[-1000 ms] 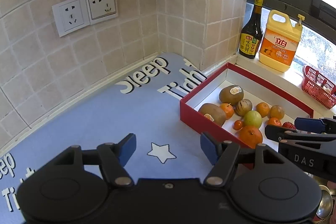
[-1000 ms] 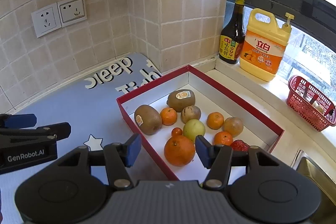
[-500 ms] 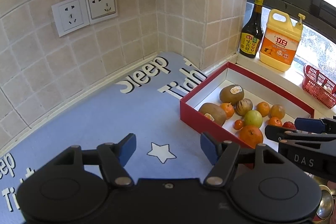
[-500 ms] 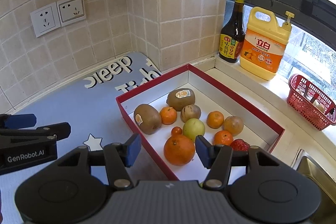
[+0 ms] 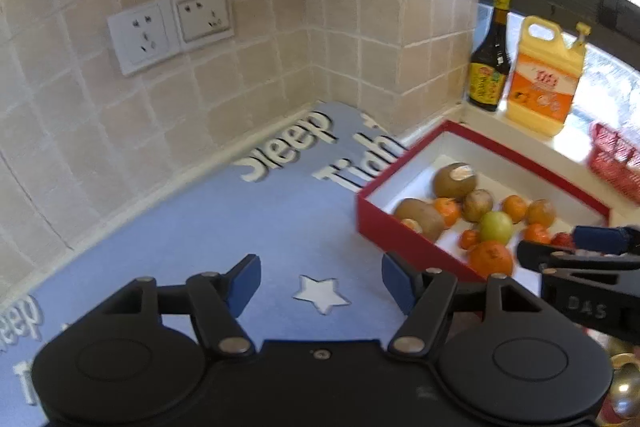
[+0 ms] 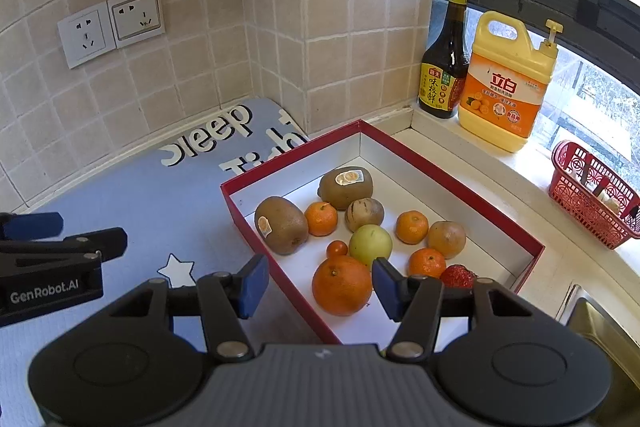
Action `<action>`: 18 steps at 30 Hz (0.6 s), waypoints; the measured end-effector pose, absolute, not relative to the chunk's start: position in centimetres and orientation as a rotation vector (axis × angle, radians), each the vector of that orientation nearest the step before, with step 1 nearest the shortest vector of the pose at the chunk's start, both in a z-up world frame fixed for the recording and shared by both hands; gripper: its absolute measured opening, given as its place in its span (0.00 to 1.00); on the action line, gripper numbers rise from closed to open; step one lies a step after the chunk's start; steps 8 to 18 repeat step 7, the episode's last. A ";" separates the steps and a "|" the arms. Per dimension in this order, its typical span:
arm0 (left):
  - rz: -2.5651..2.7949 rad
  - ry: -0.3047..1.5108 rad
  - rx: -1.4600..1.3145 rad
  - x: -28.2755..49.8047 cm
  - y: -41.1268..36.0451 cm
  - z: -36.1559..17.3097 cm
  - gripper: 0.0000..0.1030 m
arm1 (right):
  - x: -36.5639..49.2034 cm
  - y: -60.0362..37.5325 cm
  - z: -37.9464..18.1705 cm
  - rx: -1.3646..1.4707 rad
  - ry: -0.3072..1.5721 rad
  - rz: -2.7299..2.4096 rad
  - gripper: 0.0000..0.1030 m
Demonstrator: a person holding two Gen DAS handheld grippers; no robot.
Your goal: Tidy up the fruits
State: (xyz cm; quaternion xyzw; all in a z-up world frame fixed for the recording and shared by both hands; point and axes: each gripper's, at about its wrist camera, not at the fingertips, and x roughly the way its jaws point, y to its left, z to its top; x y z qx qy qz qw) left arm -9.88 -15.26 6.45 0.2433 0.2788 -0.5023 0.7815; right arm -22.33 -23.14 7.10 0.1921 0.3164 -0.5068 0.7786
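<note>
While both empty, wide-spread: left hand-held gripper (image 5: 321, 278), right hand-held gripper (image 6: 320, 281) over dimpled round orange (image 6: 342, 285).

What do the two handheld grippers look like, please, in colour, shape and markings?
Both are black, with round discs, linkage arms and blue finger pads. The left gripper reads "GenRobot.AI" in white on its side; the right gripper has a ribbed grey body and shows "DAS". No cables or sleeves visible.

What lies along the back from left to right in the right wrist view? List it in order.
Wall sockets → dark sauce bottle → yellow detergent jug → red basket.
</note>
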 end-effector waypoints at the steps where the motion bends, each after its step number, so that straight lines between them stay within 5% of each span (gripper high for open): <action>1: -1.061 0.579 0.537 -10.0 -15.3 6.4 0.79 | -22.4 -23.1 7.1 0.414 0.685 -1.094 0.58; 18: -0.997 0.489 0.504 -9.7 -14.6 7.0 0.79 | -22.4 -23.2 6.9 0.411 0.689 -1.089 0.58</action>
